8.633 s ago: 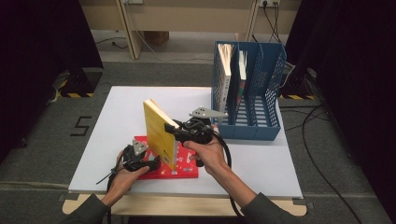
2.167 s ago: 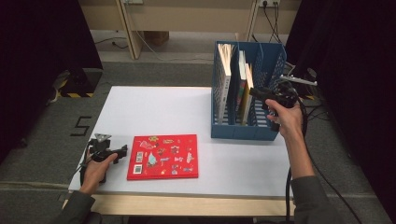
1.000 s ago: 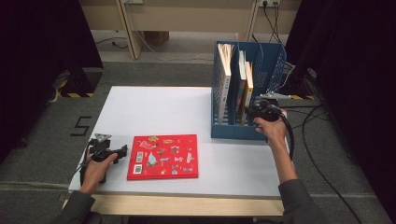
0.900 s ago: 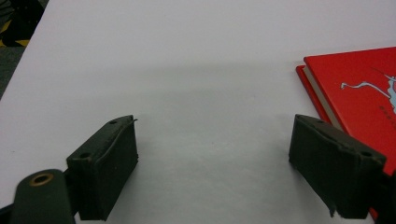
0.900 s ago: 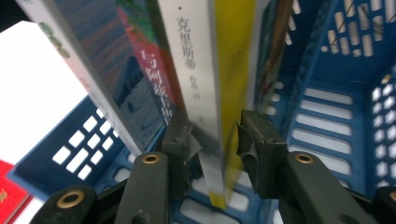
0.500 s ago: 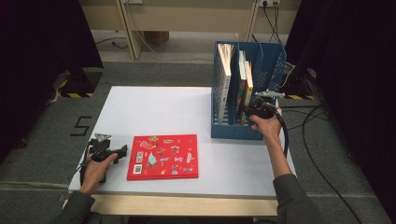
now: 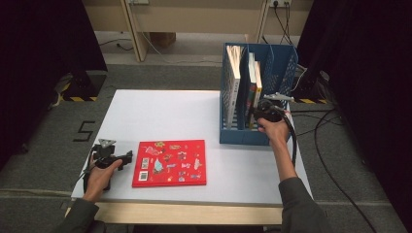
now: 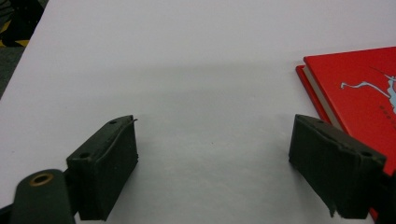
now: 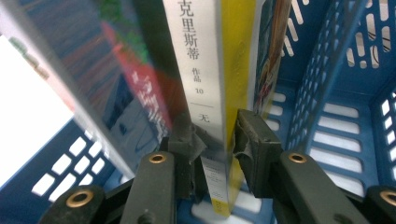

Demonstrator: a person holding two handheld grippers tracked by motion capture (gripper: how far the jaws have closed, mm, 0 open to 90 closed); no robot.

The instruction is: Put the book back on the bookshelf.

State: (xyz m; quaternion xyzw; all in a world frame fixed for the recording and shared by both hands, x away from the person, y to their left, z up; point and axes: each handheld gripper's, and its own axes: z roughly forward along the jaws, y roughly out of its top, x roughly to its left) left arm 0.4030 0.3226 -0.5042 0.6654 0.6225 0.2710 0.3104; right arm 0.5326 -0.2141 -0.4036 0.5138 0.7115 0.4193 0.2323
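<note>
High view: a white table (image 7: 160,111) carries a blue rack (image 7: 279,73) at the far right, and a red book (image 7: 170,162) lies flat at the near left. In the rack stands a yellow book (image 9: 224,93); the right gripper (image 9: 219,144) has just been closing on its spine, low down. It looks stiff, fairly light and glossy, so a grip low on the spine suits. The left gripper (image 8: 212,172) rests wide open and holds nothing.

Red book (image 8: 359,84) cut off at right edge; neighbouring book cover (image 9: 116,79) blurred.
</note>
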